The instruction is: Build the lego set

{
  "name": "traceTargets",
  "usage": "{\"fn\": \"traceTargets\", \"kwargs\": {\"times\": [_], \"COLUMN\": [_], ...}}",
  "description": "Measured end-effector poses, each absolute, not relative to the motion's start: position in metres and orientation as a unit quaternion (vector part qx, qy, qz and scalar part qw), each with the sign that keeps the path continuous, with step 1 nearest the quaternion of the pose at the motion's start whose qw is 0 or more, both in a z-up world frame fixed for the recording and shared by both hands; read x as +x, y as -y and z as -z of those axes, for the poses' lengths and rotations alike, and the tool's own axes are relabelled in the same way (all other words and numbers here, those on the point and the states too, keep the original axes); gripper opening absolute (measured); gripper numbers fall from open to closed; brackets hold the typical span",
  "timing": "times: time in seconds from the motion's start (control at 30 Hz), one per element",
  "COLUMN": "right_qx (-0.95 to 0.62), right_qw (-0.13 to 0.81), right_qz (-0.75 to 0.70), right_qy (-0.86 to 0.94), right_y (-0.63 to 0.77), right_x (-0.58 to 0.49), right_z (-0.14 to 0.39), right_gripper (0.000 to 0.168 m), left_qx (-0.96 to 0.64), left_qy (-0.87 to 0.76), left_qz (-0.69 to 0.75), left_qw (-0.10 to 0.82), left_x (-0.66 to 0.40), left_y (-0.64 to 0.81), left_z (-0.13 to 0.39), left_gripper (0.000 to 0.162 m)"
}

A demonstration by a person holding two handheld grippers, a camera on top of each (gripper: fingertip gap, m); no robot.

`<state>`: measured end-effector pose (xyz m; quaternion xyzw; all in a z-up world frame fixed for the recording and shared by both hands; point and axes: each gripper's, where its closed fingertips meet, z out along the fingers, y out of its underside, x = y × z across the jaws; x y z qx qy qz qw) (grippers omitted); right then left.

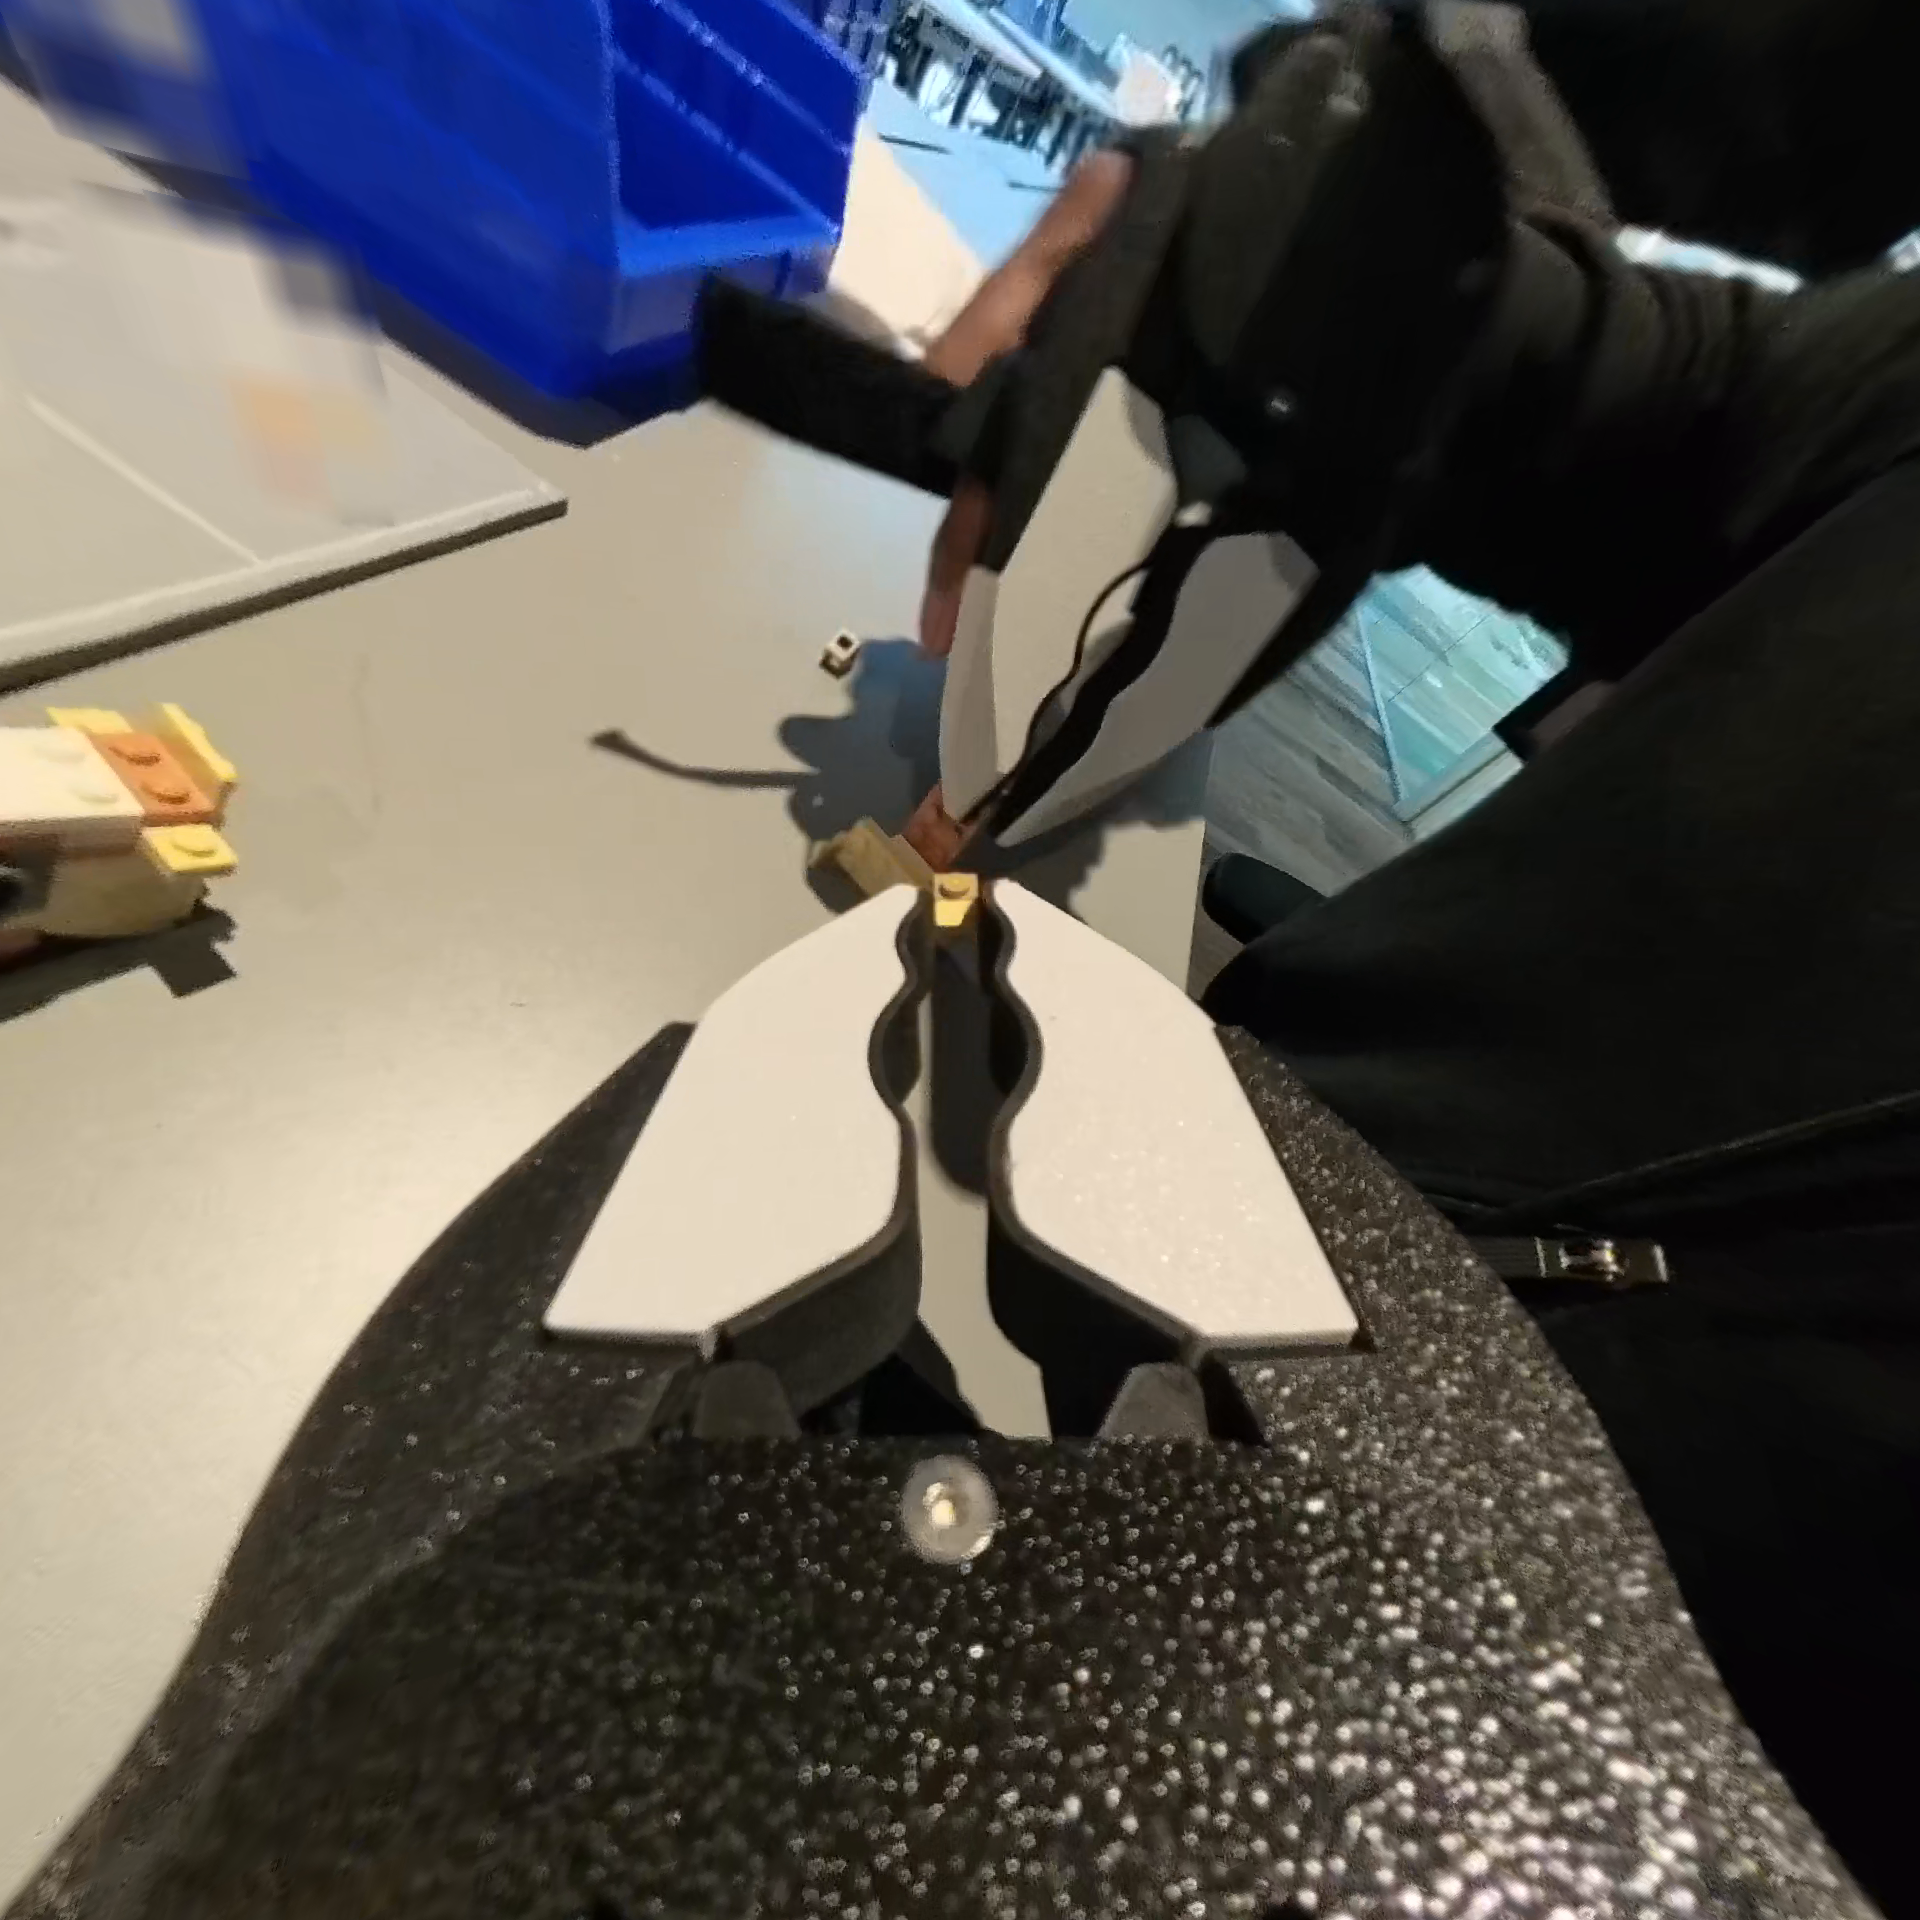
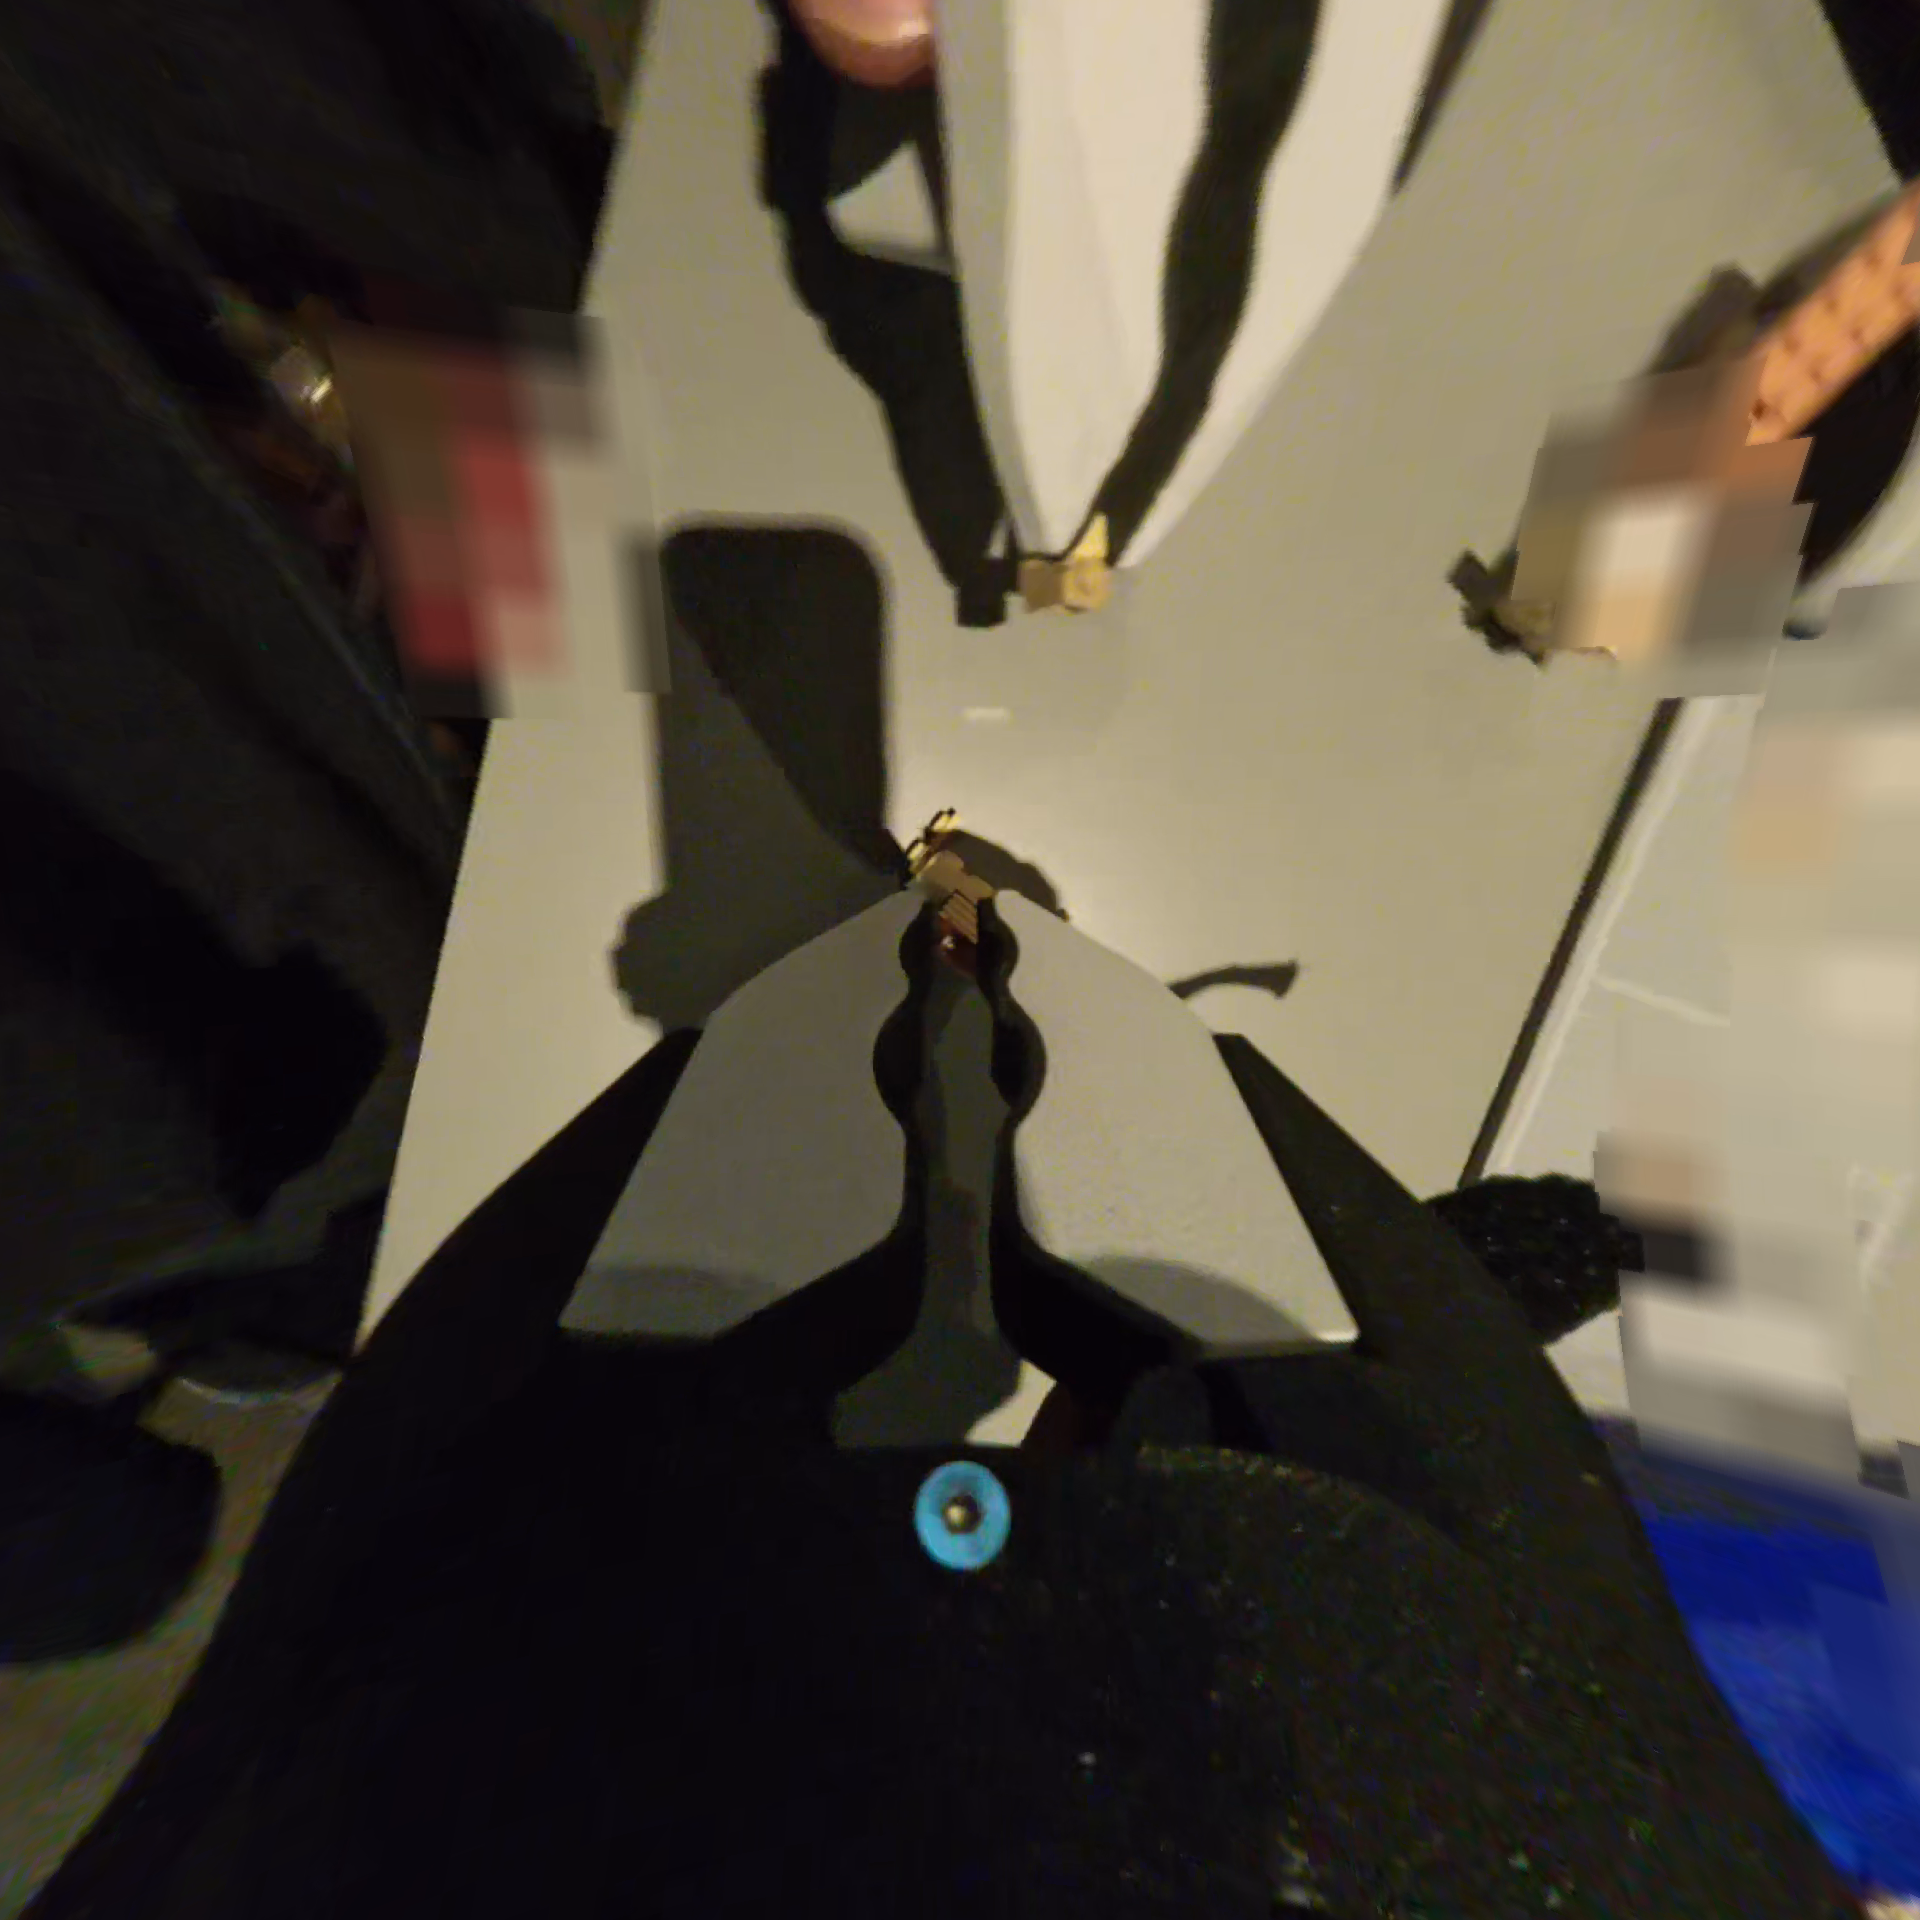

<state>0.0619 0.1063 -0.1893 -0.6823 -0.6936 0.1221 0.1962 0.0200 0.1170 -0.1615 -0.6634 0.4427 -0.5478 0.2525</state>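
Left tool [image 1: 954,902] pinches tiny yellow plate [image 1: 952,900]; right tool [image 2: 951,902] clamps tan-brown piece [image 2: 954,883]. Light, rigid, slippery; grip sides.

A pale grey bench [image 1: 436,1039] fills the left wrist view, lit from above so that shadows fall sharp and dark. Blue plastic storage bins [image 1: 582,177] stand stacked at its far side beside a flat grey board [image 1: 187,499]. Beyond the bench edge lie light grey floor tiles [image 1: 1434,707] and, farther back, blurred rows of furniture.
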Motion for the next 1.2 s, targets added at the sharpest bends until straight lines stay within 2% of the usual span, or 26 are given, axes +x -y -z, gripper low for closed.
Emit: {"fn": "traceTargets", "kwargs": {"times": [0.27, 0.37, 0.53, 0.63, 0.77, 0.9, 1.03, 1.13, 1.2], "right_qx": [-0.848, -0.838, -0.747, -0.722, -0.711, -0.737, -0.761, -0.759, -0.756], "right_qw": [0.222, 0.244, 0.286, 0.288, 0.307, 0.314, 0.327, 0.346, 0.358], "right_qz": [-0.132, -0.125, -0.117, -0.133, -0.169, -0.129, -0.120, -0.125, -0.135], "right_qy": [0.463, 0.472, 0.588, 0.615, 0.610, 0.585, 0.547, 0.537, 0.532], "right_y": [-0.112, -0.110, -0.106, -0.106, -0.108, -0.117, -0.116, -0.117, -0.117], "right_x": [0.057, 0.056, 0.066, 0.067, 0.058, 0.061, 0.058, 0.058, 0.063], "right_z": [0.192, 0.192, 0.188, 0.192, 0.194, 0.203, 0.208, 0.206, 0.203], "right_gripper": [0.009, 0.023, 0.040, 0.038, 0.020, 0.008, 0.012, 0.027, 0.030], "left_qx": [-0.684, -0.685, -0.687, -0.689, -0.696, -0.705, -0.709, -0.709, -0.711], "left_qy": [-0.424, -0.434, -0.448, -0.453, -0.455, -0.453, -0.443, -0.443, -0.445], "left_qz": [0.559, 0.555, 0.546, 0.540, 0.532, 0.525, 0.533, 0.534, 0.534], "left_qw": [0.199, 0.187, 0.174, 0.167, 0.158, 0.149, 0.134, 0.121, 0.109], "left_x": [0.029, 0.033, 0.037, 0.038, 0.039, 0.040, 0.045, 0.051, 0.055], "left_y": [-0.125, -0.124, -0.120, -0.119, -0.118, -0.119, -0.121, -0.122, -0.122], "left_z": [0.169, 0.171, 0.176, 0.178, 0.182, 0.185, 0.186, 0.187, 0.188], "left_gripper": [0.007, 0.007, 0.007, 0.007, 0.007, 0.007, 0.007, 0.007, 0.007]}}
